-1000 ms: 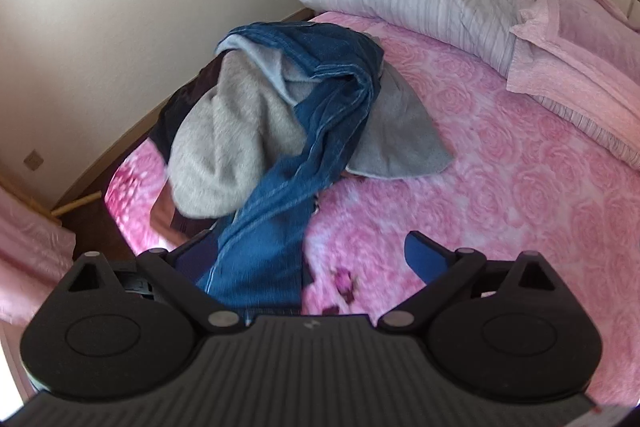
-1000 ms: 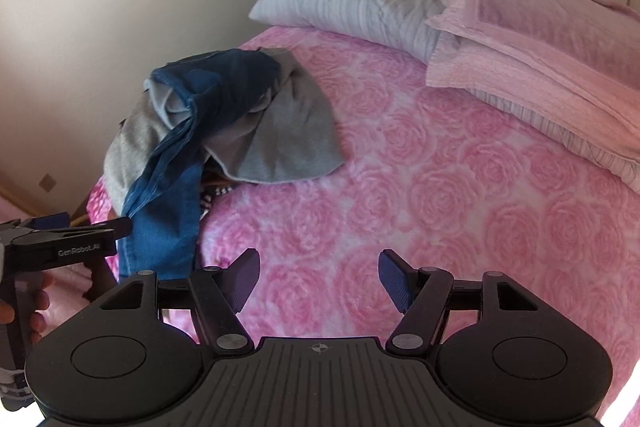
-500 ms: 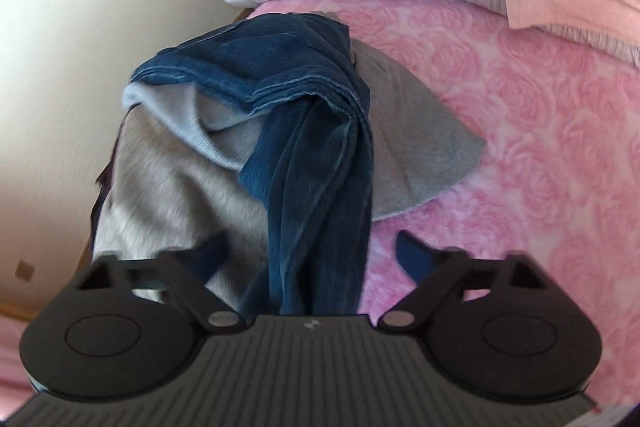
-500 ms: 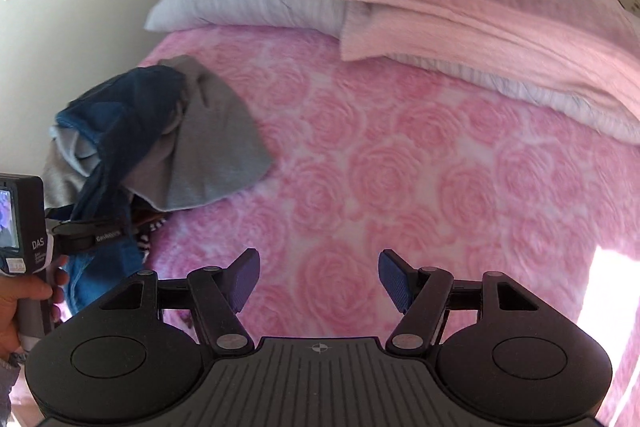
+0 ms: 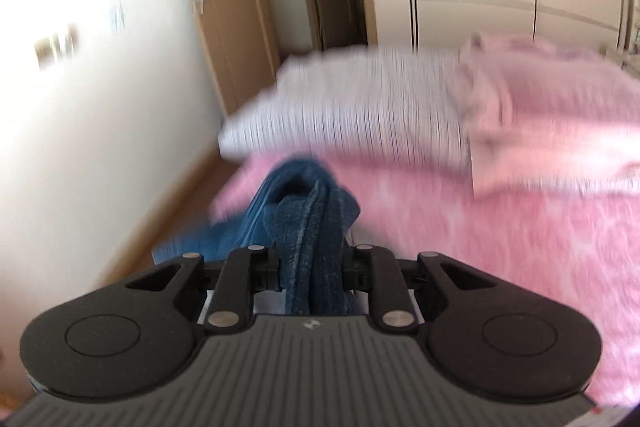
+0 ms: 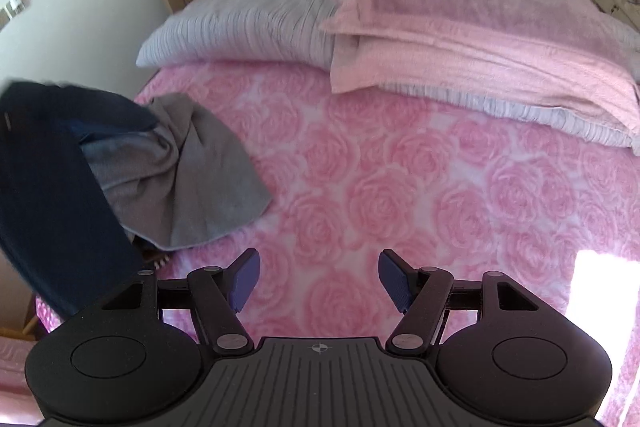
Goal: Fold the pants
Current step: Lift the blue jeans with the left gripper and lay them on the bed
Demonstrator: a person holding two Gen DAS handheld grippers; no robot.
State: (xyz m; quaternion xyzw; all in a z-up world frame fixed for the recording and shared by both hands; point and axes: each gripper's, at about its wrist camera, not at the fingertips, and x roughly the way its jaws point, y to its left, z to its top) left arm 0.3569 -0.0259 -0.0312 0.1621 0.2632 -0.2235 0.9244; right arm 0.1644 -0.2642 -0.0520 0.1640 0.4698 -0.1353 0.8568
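Bed (image 6: pixel 400 187): pink rose-print cover, wide bare stretch from the middle toward the right. Left edge runs along the cream wall (image 6: pixel 80 27), narrow gap to it.

Head end: striped pale pillow (image 6: pixel 260 19) on the left, folded pink blanket (image 6: pixel 460 39) beside it on the right, overlapping a second pillow.

Left side of bed: grey garment (image 6: pixel 192 195) crumpled near the edge.

Blue jeans (image 5: pixel 312 247): bunched into a thick rope of denim, lifted off the bed. In the right wrist view they hang as a dark sheet in front of the grey garment.

Left gripper (image 5: pixel 312 267): jaws closing, both pads pressed onto the denim bundle. View heavily blurred.

Right gripper (image 6: pixel 318 279): jaws spread wide, nothing between them, above bare cover.
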